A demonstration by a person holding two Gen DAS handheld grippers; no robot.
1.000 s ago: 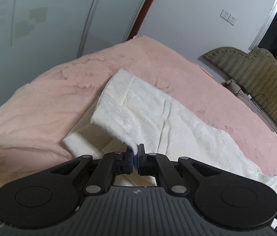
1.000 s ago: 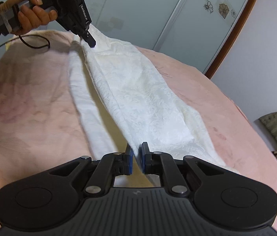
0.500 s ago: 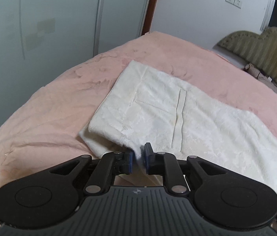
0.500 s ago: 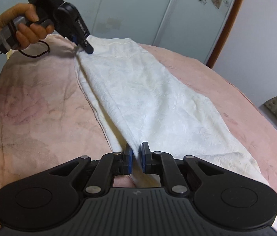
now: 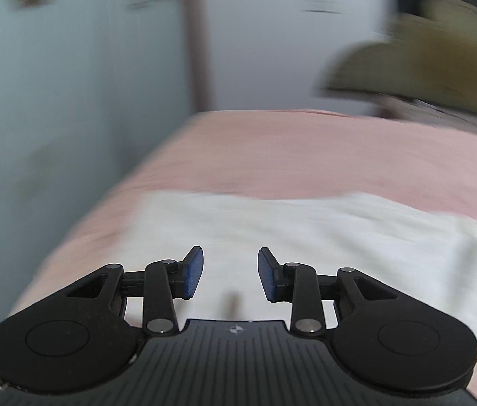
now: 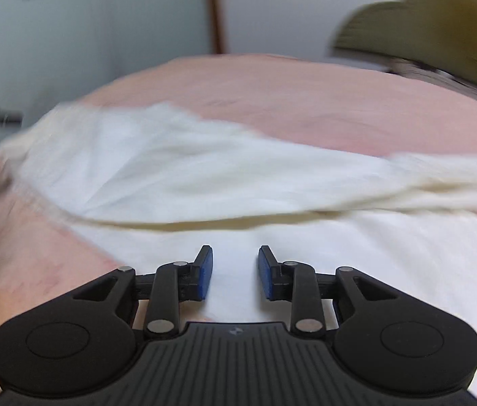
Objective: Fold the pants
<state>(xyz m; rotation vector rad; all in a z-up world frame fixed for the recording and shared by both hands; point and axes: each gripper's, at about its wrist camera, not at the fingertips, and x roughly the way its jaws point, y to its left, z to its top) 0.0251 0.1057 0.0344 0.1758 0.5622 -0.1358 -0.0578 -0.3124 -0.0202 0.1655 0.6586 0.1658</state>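
Observation:
The white pants (image 5: 272,230) lie flat on the pink bedcover (image 5: 306,149), one layer folded over the other, with the fold edge running across the right wrist view (image 6: 204,176). My left gripper (image 5: 230,272) is open and empty just above the cloth. My right gripper (image 6: 235,270) is open and empty over the lower white layer. Both views are blurred by motion.
The pink bed (image 6: 306,84) fills the scene. A pale wardrobe (image 5: 52,84) stands at the left beyond the bed edge. An olive headboard (image 5: 424,64) is at the upper right, also in the right wrist view (image 6: 424,17).
Both grippers have opened and let go of the pants, which now lie folded on the bed. Both cameras have swung round and sit low over the cloth.

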